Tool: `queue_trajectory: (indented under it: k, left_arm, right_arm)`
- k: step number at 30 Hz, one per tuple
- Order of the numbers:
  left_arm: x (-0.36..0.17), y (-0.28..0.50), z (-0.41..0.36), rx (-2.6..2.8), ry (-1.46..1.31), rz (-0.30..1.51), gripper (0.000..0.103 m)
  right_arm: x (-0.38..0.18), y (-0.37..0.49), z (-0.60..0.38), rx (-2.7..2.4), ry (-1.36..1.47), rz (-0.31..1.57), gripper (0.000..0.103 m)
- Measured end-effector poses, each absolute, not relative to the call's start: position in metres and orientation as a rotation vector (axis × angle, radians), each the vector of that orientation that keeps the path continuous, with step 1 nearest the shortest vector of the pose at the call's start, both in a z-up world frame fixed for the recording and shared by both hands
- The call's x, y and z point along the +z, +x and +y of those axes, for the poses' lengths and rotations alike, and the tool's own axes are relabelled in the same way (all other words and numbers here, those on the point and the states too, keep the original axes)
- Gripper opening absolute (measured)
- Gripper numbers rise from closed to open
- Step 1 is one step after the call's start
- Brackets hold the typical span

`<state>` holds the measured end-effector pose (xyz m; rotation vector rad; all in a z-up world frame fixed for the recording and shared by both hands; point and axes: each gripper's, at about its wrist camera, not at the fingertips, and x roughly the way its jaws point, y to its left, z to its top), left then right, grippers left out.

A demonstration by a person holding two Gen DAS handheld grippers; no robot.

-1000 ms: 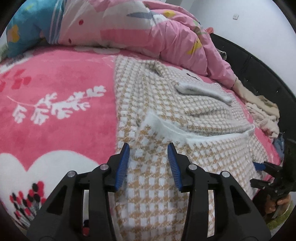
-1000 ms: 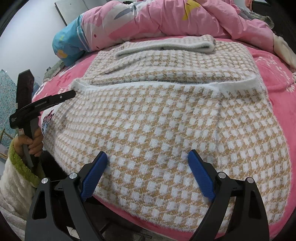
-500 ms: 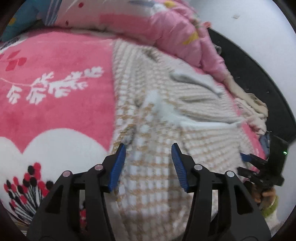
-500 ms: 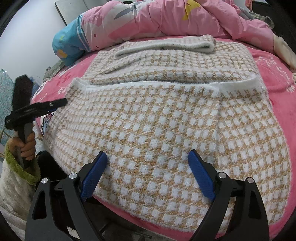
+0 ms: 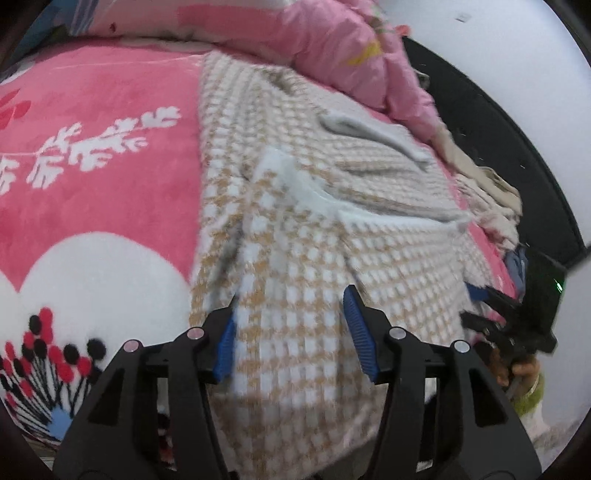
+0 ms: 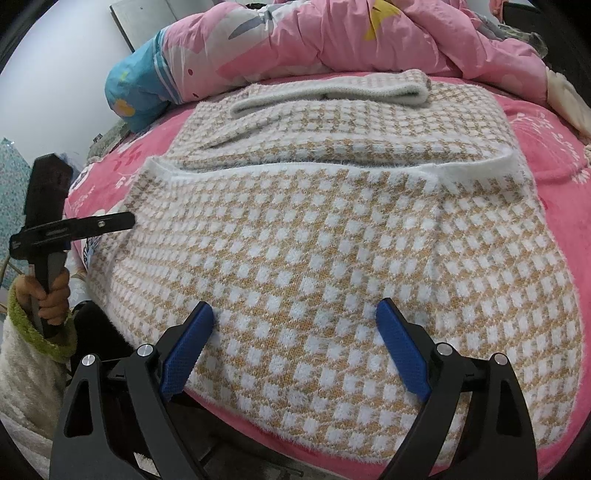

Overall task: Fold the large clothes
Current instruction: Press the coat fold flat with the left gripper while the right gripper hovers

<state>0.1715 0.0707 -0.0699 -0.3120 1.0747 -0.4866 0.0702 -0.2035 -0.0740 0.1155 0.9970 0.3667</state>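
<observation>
A large tan-and-white checked fuzzy garment lies spread on a pink bed, its lower part folded up over the middle with a white trim edge. It also shows in the left wrist view. My left gripper is open and empty over the garment's left near corner at the bed's edge. My right gripper is open wide and empty over the garment's near hem. Each gripper shows in the other's view: the left one and the right one.
A pink blanket with white and red prints covers the bed. A rumpled pink quilt and a blue pillow lie at the far side. Loose clothes are piled by the dark bed frame.
My left gripper has pulled back toward the bed's near edge and opened a bit wider. The right gripper has held still.
</observation>
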Motion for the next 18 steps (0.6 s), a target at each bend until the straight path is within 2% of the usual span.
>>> queue_trajectory:
  k: [5,12,18]
  left_arm:
    - [-0.054,0.166,0.049,-0.516,-0.280,1.021,0.048]
    - [-0.063,0.157,0.010,-0.322,0.030,1.045,0.051]
    - [-0.062,0.148,0.005,-0.255,0.070,1.015,0.051]
  right_arm:
    - [-0.075,0.070,-0.203,0.369,0.114,0.996,0.088]
    - [-0.071,0.067,-0.205,0.379,0.116,1.000,0.088]
    - [-0.042,0.046,-0.263,0.332,0.222,0.929,0.088]
